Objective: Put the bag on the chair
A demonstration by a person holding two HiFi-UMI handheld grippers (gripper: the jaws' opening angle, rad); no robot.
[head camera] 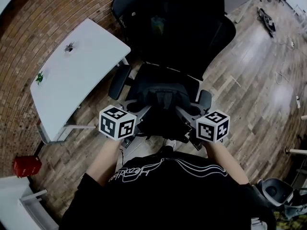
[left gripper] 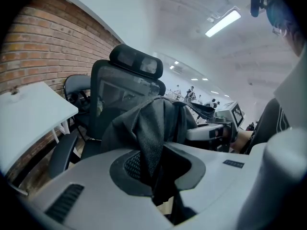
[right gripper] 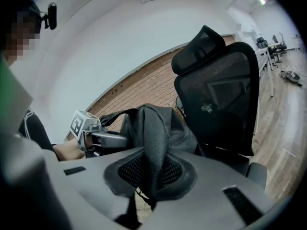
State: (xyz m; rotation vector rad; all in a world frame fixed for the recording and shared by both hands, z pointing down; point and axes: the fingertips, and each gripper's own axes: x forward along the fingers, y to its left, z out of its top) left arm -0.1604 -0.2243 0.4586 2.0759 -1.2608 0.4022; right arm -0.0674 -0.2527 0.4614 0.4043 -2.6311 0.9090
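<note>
A dark grey backpack (head camera: 162,99) hangs between my two grippers, just in front of the black office chair (head camera: 184,37). My left gripper (head camera: 142,115) is shut on one of the bag's straps (left gripper: 151,143). My right gripper (head camera: 184,119) is shut on another strap (right gripper: 156,164). In the left gripper view the bag (left gripper: 144,123) rises before the chair's headrest (left gripper: 136,61). The chair's seat (head camera: 148,78) lies just beyond the bag, partly hidden by it. In the right gripper view the bag (right gripper: 153,128) hangs left of the chair's mesh back (right gripper: 220,99).
A white table (head camera: 72,75) stands to the left of the chair against a brick wall. A red box (head camera: 26,166) sits on the wood floor at the lower left. A second dark chair (head camera: 125,4) stands behind the table. The chair's armrests (head camera: 119,80) flank the seat.
</note>
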